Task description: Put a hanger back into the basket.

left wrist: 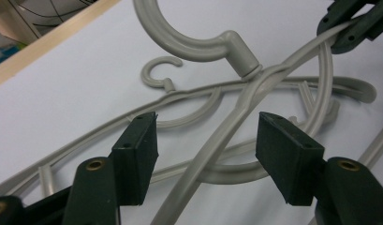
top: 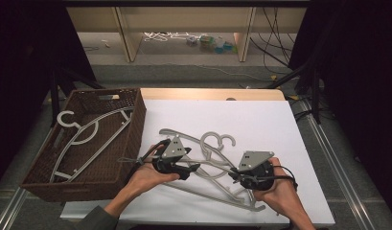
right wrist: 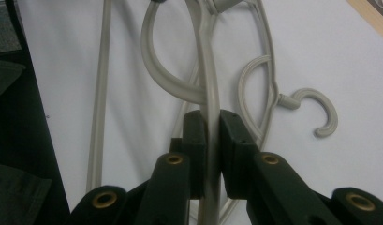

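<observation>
A: While the right gripper [top: 237, 176] is clamped tight on one arm of the top grey plastic coat hanger [top: 217, 165], where's the left one?

B: Left gripper [top: 191, 168] sits just right of the dark brown woven wicker basket [top: 132, 139], jaws partly open, straddling the other arm of the same hanger. In the left gripper view the arm [left wrist: 212, 150] runs up the gap between the pads, clear of both. No grip there yet.

A: Sure the right one is on the same hanger?

B: Right gripper view shows the thin grey arm [right wrist: 209, 117] pinched between both pads. In the left gripper view that gripper [left wrist: 355, 23] sits far along the same curved arm. So yes, as far as I can tell.

A: Where's the hanger relative to the basket?

B: Right of it, on the white counter [top: 260, 120], crossing a second grey plastic hanger [top: 184, 136] that lies under it. Hooks of both point away from the person. They look tangled at the neck, though I can't tell whether they're actually locked.

A: Progress?

B: Going by the layout, the job is loading hangers into the basket. One grey hanger [top: 88, 136] is already inside, lying along the basket's length. Two are left on the counter. The current one is half secured: right side held, left side still to close.

A: Remaining?

B: Close the left, lift free of the lower hanger, move it over the basket rim, drop it in. Then the same for the last one. Roughly a third done.
</observation>
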